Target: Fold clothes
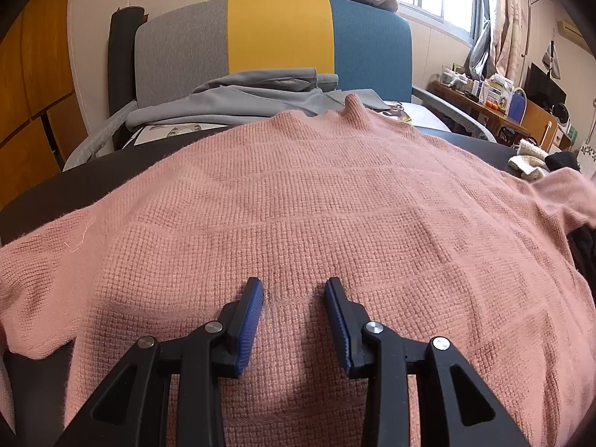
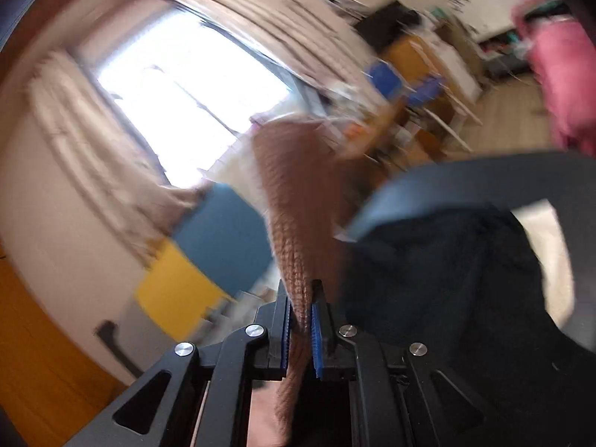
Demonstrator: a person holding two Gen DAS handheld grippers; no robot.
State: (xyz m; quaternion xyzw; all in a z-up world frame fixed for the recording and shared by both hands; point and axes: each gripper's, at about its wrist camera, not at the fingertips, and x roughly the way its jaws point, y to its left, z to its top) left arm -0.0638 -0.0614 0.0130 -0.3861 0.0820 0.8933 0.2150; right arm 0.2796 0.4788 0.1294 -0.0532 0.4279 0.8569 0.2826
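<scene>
Two tools working one pink sweater (image 1: 298, 201): lying spread flat across the dark table (image 1: 93, 175), collar toward the striped chair (image 1: 275, 37), with a grey garment (image 1: 238, 97) heaped behind it. Pressing down near the hem with the left tool (image 1: 294, 298), jaws standing apart, blue pads resting on the knit but pinching nothing (pinning, apparently, rather than gripping). Clenching a strip of the same pink knit in the right tool (image 2: 301, 309), jaws nearly closed on it, fabric running up and away from the pads; probably a sleeve or side edge, though too smeared to say which. Swinging fast, judging by the heavy blur across that whole view. Several risks from here: slipping of the thin pinch out of the right pads under a quick pull, since little fabric sits between them; dragging the whole body of the sweater sideways if the open left tool fails to hold it against the table; stretching the loose knit where the two pulls oppose; snagging the dark clothing (image 2: 447, 279) lying beside the carried edge and folding it in by mistake; landing the fold crooked through sheer speed.
</scene>
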